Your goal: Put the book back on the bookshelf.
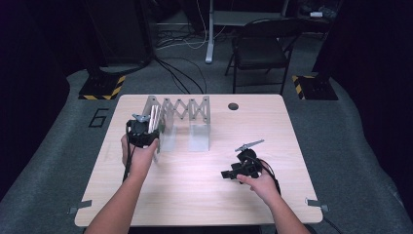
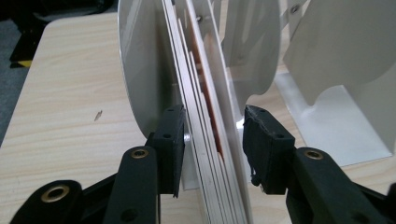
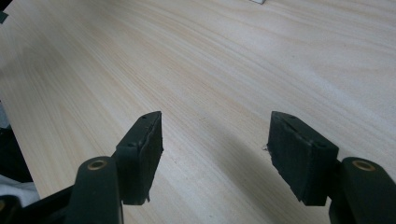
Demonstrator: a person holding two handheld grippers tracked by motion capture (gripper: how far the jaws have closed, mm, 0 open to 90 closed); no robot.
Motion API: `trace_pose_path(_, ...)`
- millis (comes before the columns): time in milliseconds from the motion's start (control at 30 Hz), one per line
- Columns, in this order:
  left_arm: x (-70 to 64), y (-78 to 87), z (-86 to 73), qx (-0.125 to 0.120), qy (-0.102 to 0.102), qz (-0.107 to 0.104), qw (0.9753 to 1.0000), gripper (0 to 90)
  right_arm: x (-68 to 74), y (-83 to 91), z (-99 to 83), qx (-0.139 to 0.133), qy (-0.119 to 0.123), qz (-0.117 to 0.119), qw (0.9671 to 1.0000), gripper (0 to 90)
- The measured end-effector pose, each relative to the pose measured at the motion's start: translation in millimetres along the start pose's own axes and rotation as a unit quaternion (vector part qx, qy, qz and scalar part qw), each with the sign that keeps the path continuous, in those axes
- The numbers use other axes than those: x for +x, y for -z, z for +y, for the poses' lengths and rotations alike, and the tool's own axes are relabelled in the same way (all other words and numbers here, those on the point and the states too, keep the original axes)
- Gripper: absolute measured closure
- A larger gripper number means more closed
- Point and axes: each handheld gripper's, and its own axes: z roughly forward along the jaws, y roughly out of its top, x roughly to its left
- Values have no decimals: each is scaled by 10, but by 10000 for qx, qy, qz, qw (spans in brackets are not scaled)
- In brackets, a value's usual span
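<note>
- High view: a grey metal accordion-style file rack (image 1: 182, 117) with upright divider plates stands on the pale wood-grain surface (image 1: 195, 190), near its far edge and left of the middle.
- High view: a stack of thin white flat sheets (image 1: 156, 118) stands on edge in the rack's leftmost part, toward the surface's far left corner.
- High view: the left gripper (image 1: 142, 132), black with a small grey plate on top, is held by the person's left hand (image 1: 139, 156) right at the near end of that sheet stack.
- High view: the right gripper (image 1: 226, 174) lies low over the surface's right half, well apart from the rack, held by the right hand (image 1: 260, 184), its fingers pointing toward the left edge.
- Left gripper view: the two black fingers (image 2: 170, 140) stand on either side of the white sheets (image 2: 205, 140), which rise on edge between them. The left finger looks close against the outer sheet; a narrow gap shows at the right finger, so the fingers straddle the stack without clearly clamping it.
- Left gripper view: curved grey divider plates (image 2: 327, 51) of the rack stand to the right, their base flat on the surface.
- Right gripper view: the fingers (image 3: 142, 154) are spread wide apart with nothing between them, above bare wood grain (image 3: 210, 70).
</note>
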Motion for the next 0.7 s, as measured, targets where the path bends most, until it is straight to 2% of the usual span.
trace_pose_path(400, 40, 268, -4, -153, -109, -277, 9994, 621, -13, -10, 0, 45, -15, -4, 10000, 355)
trace_pose_path(700, 111, 459, -7, -242, -44, -494, 9985, 627, -34, -37, 2, 51, 18, -37, 10000, 355)
